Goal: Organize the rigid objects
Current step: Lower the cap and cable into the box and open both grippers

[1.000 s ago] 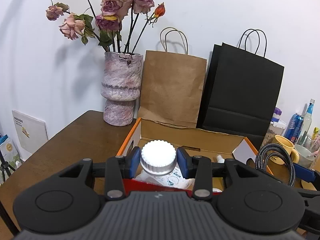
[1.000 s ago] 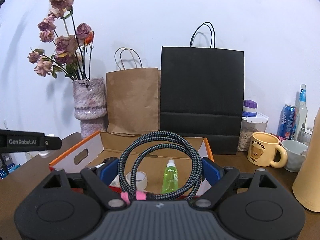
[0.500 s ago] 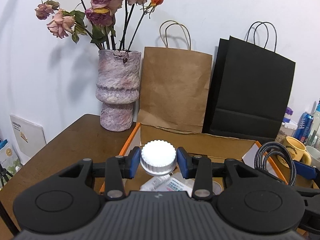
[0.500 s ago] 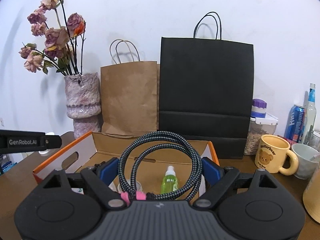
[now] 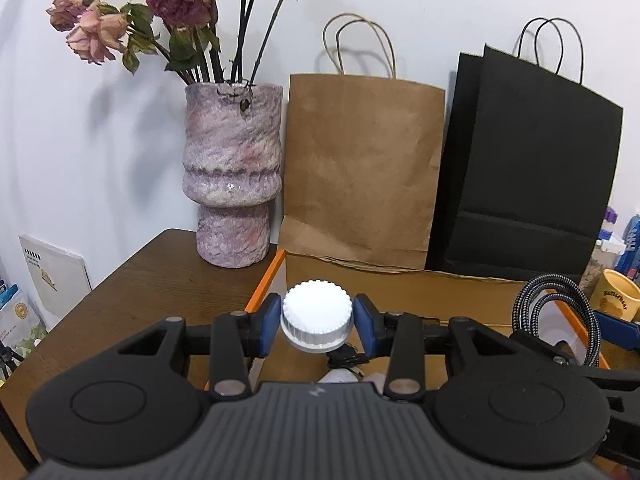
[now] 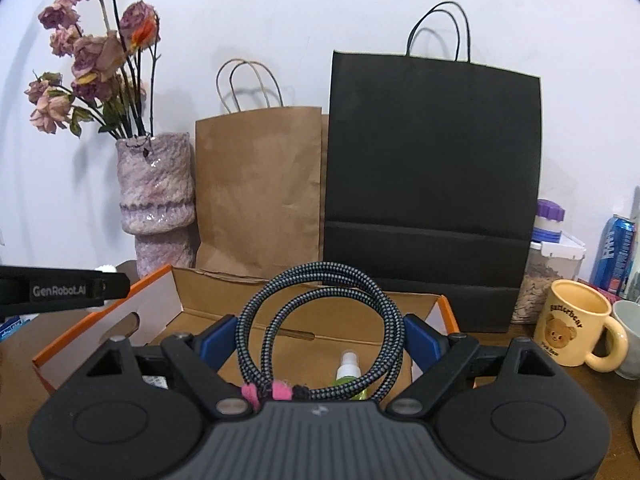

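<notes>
Both grippers are closing in over the cardboard box (image 6: 304, 320) at the desk's back edge: left gripper (image 5: 317, 322) pinching the white-capped bottle (image 5: 317, 314), right gripper (image 6: 320, 338) clamping the coiled braided cable (image 6: 320, 320) — neither dropped in yet.

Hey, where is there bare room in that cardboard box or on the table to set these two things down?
Bare spots: the box floor along its back wall, behind the green spray bottle, and the table left of the box, in front of the vase. Crowded: the near end of the box, and the right side around the bear mug.
</notes>
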Tool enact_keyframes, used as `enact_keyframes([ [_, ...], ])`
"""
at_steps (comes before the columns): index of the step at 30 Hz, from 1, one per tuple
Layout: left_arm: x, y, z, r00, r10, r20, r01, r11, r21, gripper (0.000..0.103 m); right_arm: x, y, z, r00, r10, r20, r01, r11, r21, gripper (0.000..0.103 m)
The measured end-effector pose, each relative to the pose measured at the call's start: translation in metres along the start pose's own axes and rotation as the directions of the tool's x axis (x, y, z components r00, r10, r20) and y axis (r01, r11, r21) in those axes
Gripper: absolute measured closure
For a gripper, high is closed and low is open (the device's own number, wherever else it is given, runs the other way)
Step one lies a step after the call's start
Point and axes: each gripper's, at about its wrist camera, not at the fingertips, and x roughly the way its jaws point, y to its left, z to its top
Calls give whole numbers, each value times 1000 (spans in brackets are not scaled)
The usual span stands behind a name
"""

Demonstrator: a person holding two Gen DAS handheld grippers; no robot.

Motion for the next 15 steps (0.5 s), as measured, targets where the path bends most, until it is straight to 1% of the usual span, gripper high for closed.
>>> enact_keyframes([
  [8,17,1,-6,999,17,-39,-17,1000,11,62,15,-4,-7,999,-10,-34,10,1000,0,16],
  [15,19,2,-10,999,25,-41,-24,1000,20,62,16,-4,-13,999,-8,-48,7,1000,-16,15],
])
